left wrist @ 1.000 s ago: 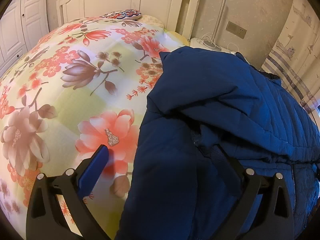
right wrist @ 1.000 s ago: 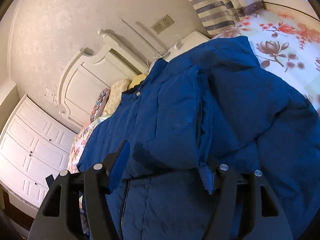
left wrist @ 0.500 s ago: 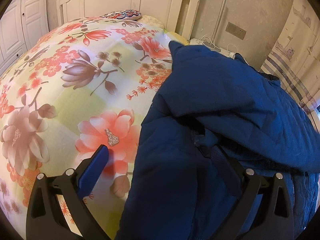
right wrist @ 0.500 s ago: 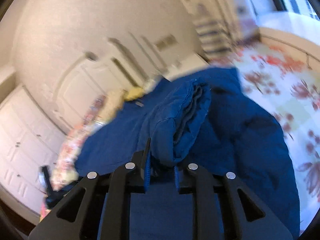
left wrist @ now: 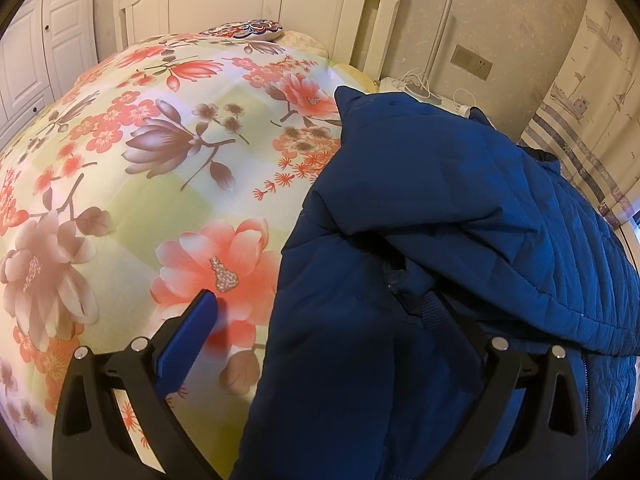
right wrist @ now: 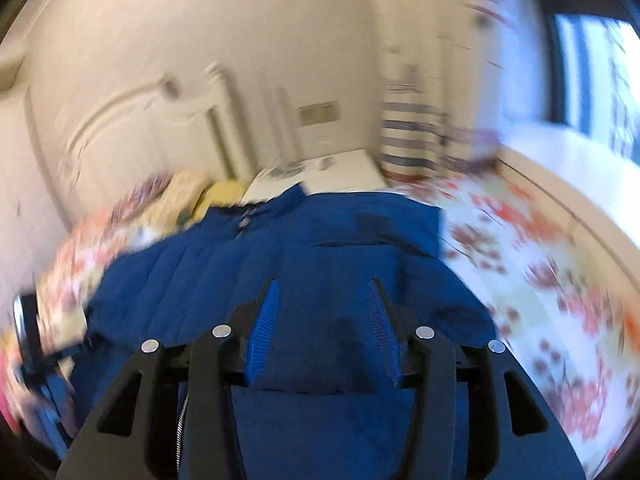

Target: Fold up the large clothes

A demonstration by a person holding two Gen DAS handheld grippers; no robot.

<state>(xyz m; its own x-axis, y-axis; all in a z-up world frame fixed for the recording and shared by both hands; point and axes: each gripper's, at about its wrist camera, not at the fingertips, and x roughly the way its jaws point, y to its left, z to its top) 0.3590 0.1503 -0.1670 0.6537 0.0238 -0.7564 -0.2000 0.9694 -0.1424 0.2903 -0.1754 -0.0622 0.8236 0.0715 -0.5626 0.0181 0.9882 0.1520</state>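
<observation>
The blue quilted jacket (left wrist: 460,240) lies bunched on the floral bedspread (left wrist: 140,200), filling the lower right of the left wrist view, one flap doubled over the body; the left gripper (left wrist: 320,312) stands with its jaws wide apart, one finger over the bedspread and the other lost in jacket folds, pressing nothing; the right gripper (right wrist: 324,320), at the lower centre of its blurred view, has just been opening and its jaws stand apart with nothing clamped between them, only jacket lying beneath. The risk is that the puffy flap, now unheld, springs back or slides off; the left finger buried in cloth could also drag the layers askew if it pulls away carelessly.
</observation>
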